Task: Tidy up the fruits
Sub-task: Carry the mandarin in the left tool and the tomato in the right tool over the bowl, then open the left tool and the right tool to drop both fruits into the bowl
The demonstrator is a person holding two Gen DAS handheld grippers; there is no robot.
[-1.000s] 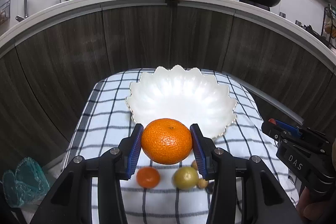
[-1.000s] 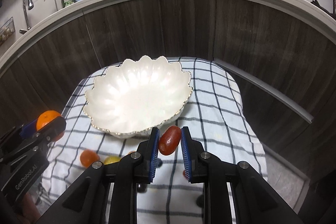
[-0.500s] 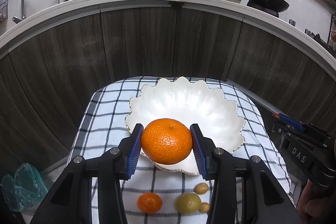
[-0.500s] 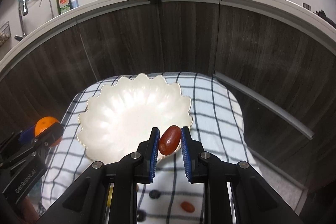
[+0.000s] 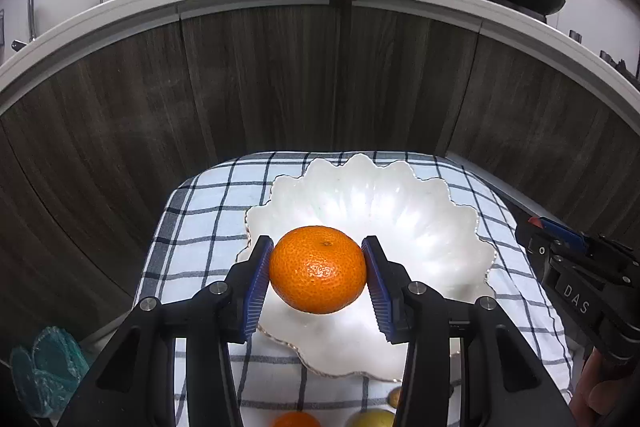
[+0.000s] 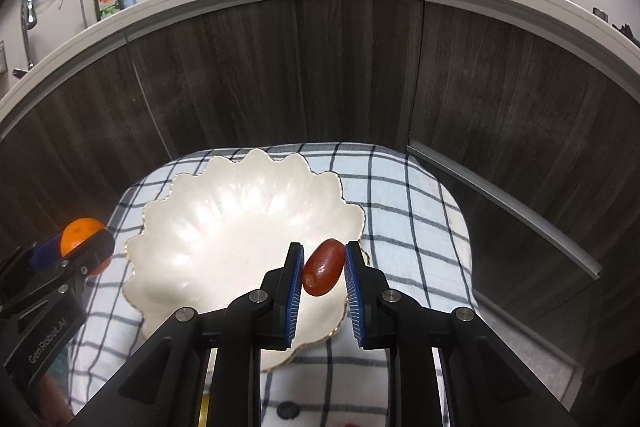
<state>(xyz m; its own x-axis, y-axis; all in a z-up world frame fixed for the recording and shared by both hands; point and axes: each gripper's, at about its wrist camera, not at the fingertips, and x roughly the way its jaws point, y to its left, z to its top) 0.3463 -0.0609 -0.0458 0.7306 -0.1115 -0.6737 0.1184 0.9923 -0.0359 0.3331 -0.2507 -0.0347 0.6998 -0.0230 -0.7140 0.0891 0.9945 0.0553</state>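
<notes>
Both loads sit over the white bowl (image 5: 420, 211): left gripper (image 5: 318, 281) clamped on the orange (image 5: 318, 269) above its near-left rim, right gripper (image 6: 322, 275) pinching the red fruit (image 6: 323, 271), long axis tilted, above its near-right rim.

Orange mandarin (image 5: 318, 269); dark red tomato (image 6: 323, 267); pearly white bowl (image 5: 420, 223); blue-white checked cloth (image 5: 208, 211).

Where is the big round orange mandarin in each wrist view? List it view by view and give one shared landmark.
Left wrist view: the big round orange mandarin sits centre frame, clamped in the left gripper, over the near part of the white scalloped bowl.
Right wrist view: the mandarin peeks out at the left edge, behind the left gripper's body.
Shared landmark: the bowl.
</notes>
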